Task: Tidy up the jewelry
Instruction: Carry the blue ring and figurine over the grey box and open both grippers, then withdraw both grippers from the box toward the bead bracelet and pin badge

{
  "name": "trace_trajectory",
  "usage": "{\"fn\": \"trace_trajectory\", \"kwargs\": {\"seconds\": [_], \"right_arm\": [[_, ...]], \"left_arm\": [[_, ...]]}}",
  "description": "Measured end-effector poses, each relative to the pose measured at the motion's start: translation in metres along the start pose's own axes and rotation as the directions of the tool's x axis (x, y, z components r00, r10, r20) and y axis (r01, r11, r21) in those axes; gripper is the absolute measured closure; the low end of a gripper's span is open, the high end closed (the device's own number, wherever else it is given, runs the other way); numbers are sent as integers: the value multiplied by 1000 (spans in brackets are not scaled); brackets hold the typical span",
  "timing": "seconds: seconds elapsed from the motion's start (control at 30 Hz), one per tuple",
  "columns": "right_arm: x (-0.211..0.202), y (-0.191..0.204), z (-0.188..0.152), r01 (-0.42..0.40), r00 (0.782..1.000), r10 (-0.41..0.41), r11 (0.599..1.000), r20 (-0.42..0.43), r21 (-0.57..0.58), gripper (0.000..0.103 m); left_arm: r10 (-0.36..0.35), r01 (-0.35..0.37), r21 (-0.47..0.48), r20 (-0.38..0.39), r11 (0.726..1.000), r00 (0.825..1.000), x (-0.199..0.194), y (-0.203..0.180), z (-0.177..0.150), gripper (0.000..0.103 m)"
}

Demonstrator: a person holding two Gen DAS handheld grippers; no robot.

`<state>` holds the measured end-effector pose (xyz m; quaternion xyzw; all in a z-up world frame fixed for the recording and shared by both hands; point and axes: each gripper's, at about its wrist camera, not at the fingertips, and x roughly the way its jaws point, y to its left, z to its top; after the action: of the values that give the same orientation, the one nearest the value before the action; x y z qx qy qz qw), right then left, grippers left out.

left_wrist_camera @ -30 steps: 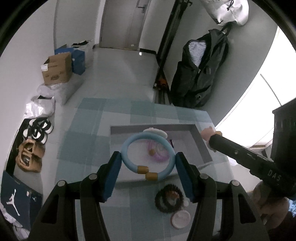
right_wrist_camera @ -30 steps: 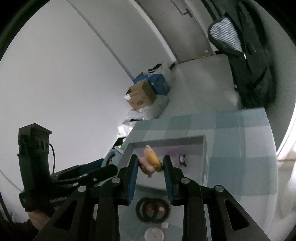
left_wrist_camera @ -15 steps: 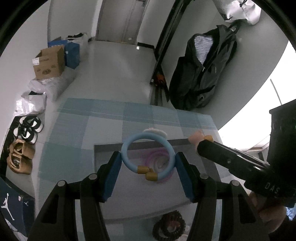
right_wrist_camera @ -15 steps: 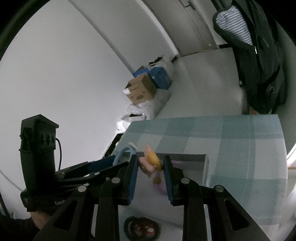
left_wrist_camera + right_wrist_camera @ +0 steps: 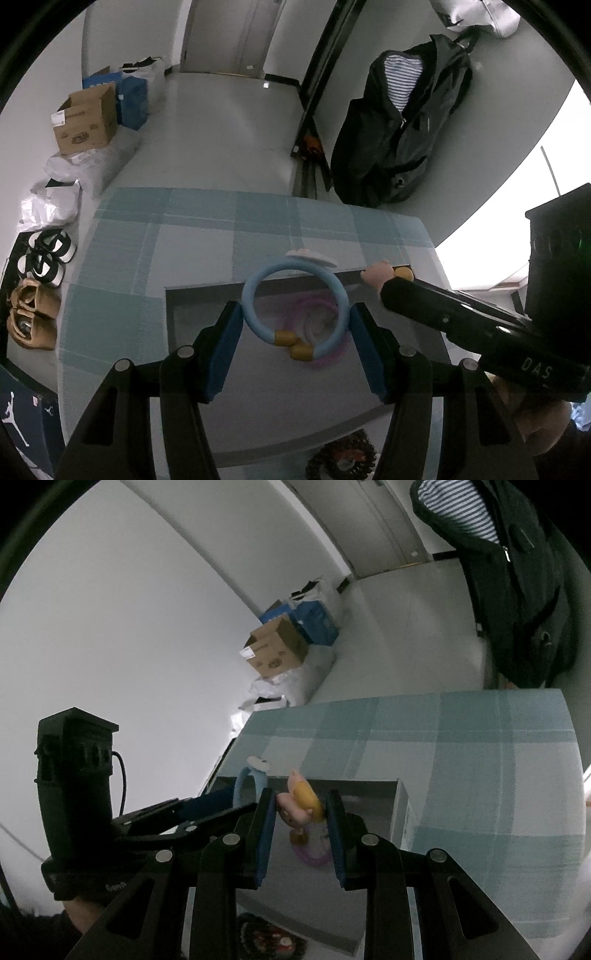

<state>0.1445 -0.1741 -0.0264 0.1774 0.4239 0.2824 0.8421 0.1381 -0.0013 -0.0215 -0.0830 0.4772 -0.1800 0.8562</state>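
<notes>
My left gripper is shut on a light blue bangle with gold beads and a white charm, held above the grey tray. A pink bracelet lies in the tray below it. My right gripper is shut on a pink and yellow charm, also over the tray. The right gripper's tip with the charm shows in the left wrist view, at the tray's far right corner. The bangle also shows in the right wrist view.
A dark beaded bracelet lies on the checked tablecloth just in front of the tray. Beyond the table are cardboard boxes, shoes on the floor and a black jacket hanging on the wall.
Both grippers have moved forward over the tray with their pieces still held. The beaded bracelet and small white dish have slid toward the bottom of the views.
</notes>
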Motion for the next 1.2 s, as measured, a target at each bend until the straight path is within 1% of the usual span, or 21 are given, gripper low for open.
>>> {"fn": "trace_trajectory", "kwargs": {"seconds": [0.13, 0.23, 0.37, 0.5, 0.57, 0.6, 0.63, 0.67, 0.7, 0.73, 0.83, 0.97, 1.1, 1.2], "right_arm": [[1, 1, -1, 2, 1000, -2, 1000, -3, -7, 77], [1, 2, -2, 2, 1000, -2, 1000, -6, -15, 76], [1, 3, -3, 15, 1000, -15, 1000, 1, -19, 75], [-2, 3, -4, 18, 1000, -18, 1000, 12, -12, 75], [-3, 2, -5, 20, 1000, -20, 1000, 19, -9, 75], [-4, 2, -5, 21, 1000, -21, 1000, 23, -7, 75], [-6, 3, -5, 22, 999, -22, 1000, 27, -5, 75], [-7, 3, -6, 23, 999, -23, 1000, 31, -4, 74], [-9, 3, -7, 26, 999, -26, 1000, 34, -5, 71], [-10, 4, -8, 30, 999, -30, 1000, 35, -6, 69], [-13, 6, -10, 34, 998, -33, 999, 47, -6, 69], [-22, 9, -12, 50, 997, -49, 999, 63, -15, 68], [-31, 12, -15, 63, 995, -62, 998, 80, -15, 61], [-38, 16, -17, 67, 994, -65, 998, 84, -15, 60]], "left_arm": [[-13, 13, 12, 3, 1000, 1000, 0, -2, -1, 48], [-34, 34, 1, 1, 999, 999, 0, -1, -2, 48], [-58, 57, -37, -47, 998, 997, 5, 5, -2, 47], [-51, 49, -53, -40, 997, 998, 3, 8, -4, 47], [-57, 56, -45, -21, 997, 998, -2, 7, -5, 46], [-56, 56, -38, -14, 998, 998, -4, 6, -5, 42], [-55, 55, -29, -5, 998, 998, -7, 5, -7, 33], [-59, 59, -28, -1, 998, 998, -8, 4, -7, 31], [-62, 62, -28, 4, 998, 998, -9, 5, -8, 30], [-58, 58, -31, 5, 998, 998, -10, 5, -9, 30], [-45, 45, -42, 0, 998, 999, -9, 7, -10, 30], [-22, 23, -40, 15, 999, 1000, -16, 7, -12, 30], [6, -5, -16, 47, 1000, 999, -25, 3, -15, 30], [46, -49, 38, 77, 998, 996, -33, -5, -21, 30]]}}
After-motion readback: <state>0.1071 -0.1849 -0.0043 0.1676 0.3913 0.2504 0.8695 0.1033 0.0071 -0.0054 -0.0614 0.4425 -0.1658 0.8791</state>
